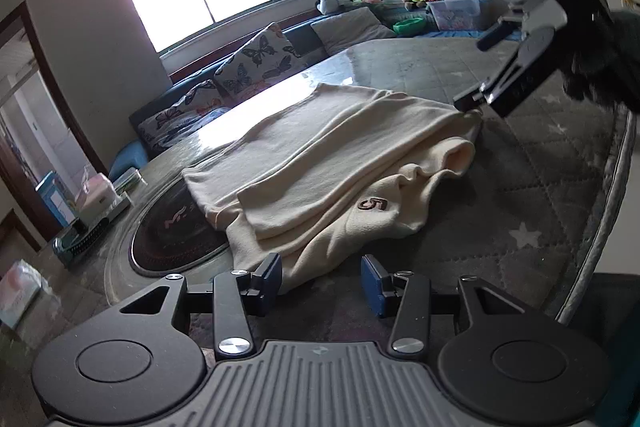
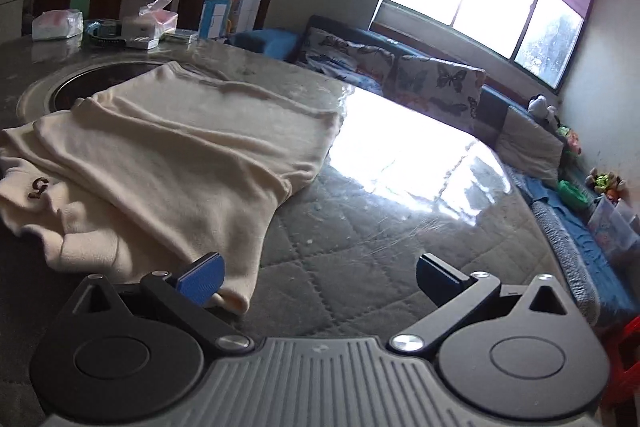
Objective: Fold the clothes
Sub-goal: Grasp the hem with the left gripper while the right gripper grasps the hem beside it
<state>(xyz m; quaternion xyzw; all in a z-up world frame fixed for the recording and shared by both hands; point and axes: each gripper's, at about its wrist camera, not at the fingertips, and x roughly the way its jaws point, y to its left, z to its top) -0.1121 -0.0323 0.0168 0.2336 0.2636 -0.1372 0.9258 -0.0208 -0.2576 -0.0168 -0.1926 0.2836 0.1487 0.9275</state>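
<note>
Both grippers, left (image 1: 322, 285) and right (image 2: 320, 277), gape empty; cream garment (image 1: 340, 163) lies half-folded, more folds remaining.

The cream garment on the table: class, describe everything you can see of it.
The cream garment looks like soft fleece, with a dark figure 5 sewn on. It lies partly folded, one layer over another, flat on the grey quilted table cover, its far end overlapping the round inset. Neither gripper's open jaws hold it.

Left gripper (image 1: 322, 285): black linkage arms, silver screws, blue ribbed pads (image 1: 374, 285), grey ribbed base. Right gripper (image 2: 320, 277) matches; possibly dark glove.
</note>
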